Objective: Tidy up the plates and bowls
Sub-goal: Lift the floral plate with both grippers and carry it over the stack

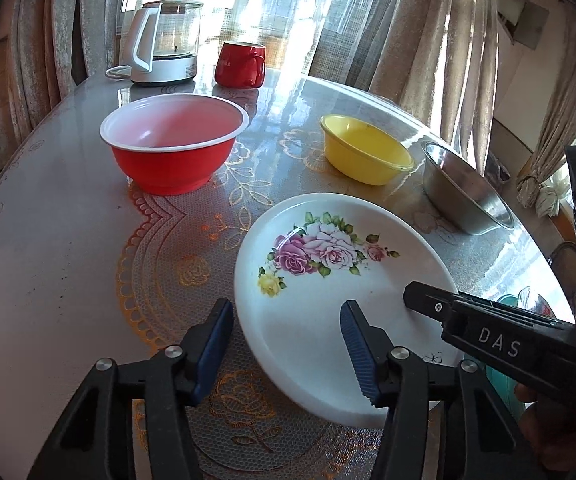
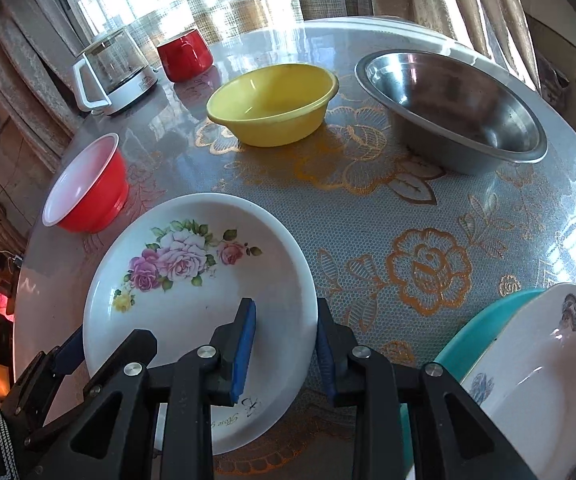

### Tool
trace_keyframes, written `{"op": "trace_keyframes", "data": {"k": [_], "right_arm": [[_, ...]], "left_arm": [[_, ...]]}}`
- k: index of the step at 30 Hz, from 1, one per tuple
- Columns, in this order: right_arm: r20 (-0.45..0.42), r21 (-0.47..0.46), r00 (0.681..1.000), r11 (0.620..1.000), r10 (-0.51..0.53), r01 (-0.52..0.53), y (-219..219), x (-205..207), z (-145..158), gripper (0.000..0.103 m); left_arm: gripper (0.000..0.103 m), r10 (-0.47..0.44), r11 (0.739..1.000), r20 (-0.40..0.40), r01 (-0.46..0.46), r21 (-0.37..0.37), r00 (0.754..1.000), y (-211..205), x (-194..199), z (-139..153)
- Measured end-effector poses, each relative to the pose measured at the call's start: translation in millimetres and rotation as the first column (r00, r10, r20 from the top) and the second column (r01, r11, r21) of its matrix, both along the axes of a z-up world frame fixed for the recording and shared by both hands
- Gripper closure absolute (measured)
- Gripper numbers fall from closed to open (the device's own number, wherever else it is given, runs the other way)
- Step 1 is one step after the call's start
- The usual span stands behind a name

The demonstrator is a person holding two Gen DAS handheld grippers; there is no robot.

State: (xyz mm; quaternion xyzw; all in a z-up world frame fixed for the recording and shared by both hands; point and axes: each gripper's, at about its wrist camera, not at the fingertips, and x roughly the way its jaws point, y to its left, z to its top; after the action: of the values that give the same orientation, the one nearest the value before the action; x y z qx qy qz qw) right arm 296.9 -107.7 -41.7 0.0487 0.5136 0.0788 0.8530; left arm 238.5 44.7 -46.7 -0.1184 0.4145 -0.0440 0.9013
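The round table (image 2: 428, 208) under its gold-flowered lace cover carries everything, and the dishes lie spread apart — each has free room around its rim, so any can be taken without knocking a neighbour. The steel bowl (image 2: 452, 108) sits at the far right; the yellow bowl (image 2: 273, 104) beside it; the red bowl (image 2: 87, 188) off to the left; all three upright and separate, not yet nested. Nearest is the rose-printed white plate (image 2: 191, 292), lying flat on the cover. The right gripper (image 2: 283, 344) straddles its right rim, one blue pad inside the plate, the other outside; the jaws stand apart with a gap at the rim — placed for a pinch, I judge, not yet closed. The left gripper (image 1: 288, 344) also stands parted at the plate's near-left edge, one pad over the plate, one over the cloth. At lower right a patterned white dish (image 2: 544, 368) rests on a teal plate (image 2: 484, 328); this looks like the growing stack, probably where the rose plate belongs. Glass kettle (image 2: 111, 68) and red mug (image 2: 185, 54) stand far back, out of the way.
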Motion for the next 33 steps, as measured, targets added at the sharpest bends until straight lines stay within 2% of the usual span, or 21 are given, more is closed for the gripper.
{"op": "trace_keyframes", "data": {"k": [2, 8, 13, 22, 33], "right_arm": [[0.014, -0.005, 1.0, 1.0, -0.009, 0.009, 2, 0, -1, 0.073], [0.043, -0.018, 0.999, 1.0, -0.015, 0.016, 2, -2, 0, 0.075], [0.05, 0.005, 0.998, 0.999, -0.034, 0.034, -1, -10, 1, 0.081], [0.091, 0.086, 0.995, 0.995, -0.051, 0.043, -9, -25, 8, 0.081], [0.114, 0.111, 0.991, 0.992, -0.076, 0.063, -14, -38, 15, 0.081]], "left_arm": [[0.062, -0.007, 1.0, -0.003, 0.007, 0.016, 1.0, 0, 0, 0], [0.069, -0.002, 1.0, -0.003, 0.002, 0.017, 1.0, 2, 0, -1], [0.069, 0.013, 1.0, 0.004, -0.013, 0.026, 1.0, 4, -2, 0], [0.069, 0.01, 0.999, 0.056, -0.013, 0.047, 0.998, 1, -8, 9], [0.069, -0.007, 0.999, 0.12, 0.001, 0.053, 0.993, -3, -17, 17]]}}
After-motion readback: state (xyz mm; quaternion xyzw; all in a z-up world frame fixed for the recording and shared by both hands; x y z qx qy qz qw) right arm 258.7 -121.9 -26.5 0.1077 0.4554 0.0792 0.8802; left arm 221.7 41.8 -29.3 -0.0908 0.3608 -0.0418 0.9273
